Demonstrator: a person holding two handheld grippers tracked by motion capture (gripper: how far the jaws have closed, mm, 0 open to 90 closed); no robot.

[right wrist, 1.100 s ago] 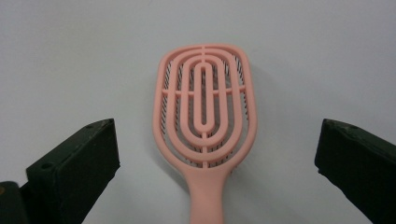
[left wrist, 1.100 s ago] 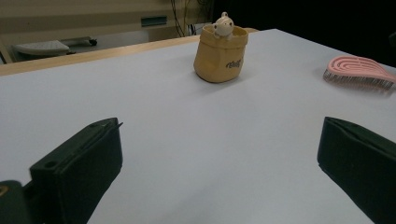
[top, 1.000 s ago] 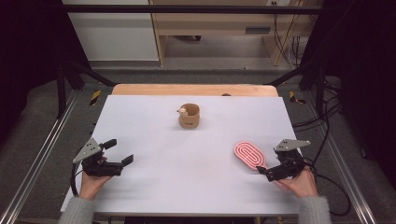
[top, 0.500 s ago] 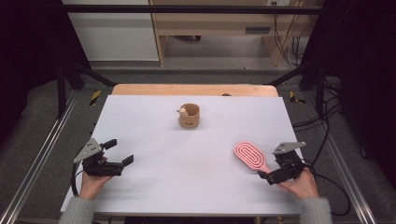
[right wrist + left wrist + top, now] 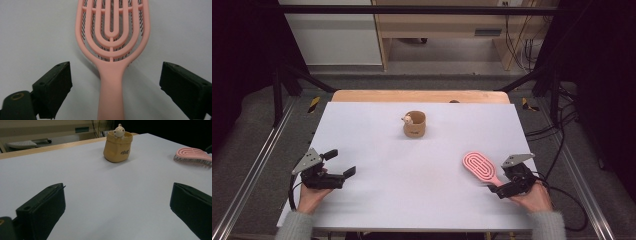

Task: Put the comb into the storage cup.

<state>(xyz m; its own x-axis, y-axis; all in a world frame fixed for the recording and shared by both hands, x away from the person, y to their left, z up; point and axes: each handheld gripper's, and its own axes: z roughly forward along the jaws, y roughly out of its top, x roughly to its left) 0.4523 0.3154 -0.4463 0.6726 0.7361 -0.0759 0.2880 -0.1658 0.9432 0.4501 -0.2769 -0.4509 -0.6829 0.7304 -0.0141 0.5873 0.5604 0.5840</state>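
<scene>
Both fingers of my right gripper (image 5: pixel 115 87) are standing wide, straddling the pink hairbrush (image 5: pixel 113 45) handle without touching; its long axis is pointing head to 12 o'clock, lying at the table's (image 5: pixel 377 145) 4 o'clock.

The pink hairbrush (image 5: pixel 112 45) runs past the right gripper view's edges.

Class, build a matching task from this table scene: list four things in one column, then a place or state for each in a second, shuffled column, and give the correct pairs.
Things:
1. pink hairbrush
2. tan pouch
3. left gripper
4. right gripper

Descriptions:
A. open over bare tabletop
B. upright, a small figure on its rim
C. lying flat, bristles down
D. open, jaws either side of a handle

Pairs: 1-C, 2-B, 3-A, 4-D
</scene>
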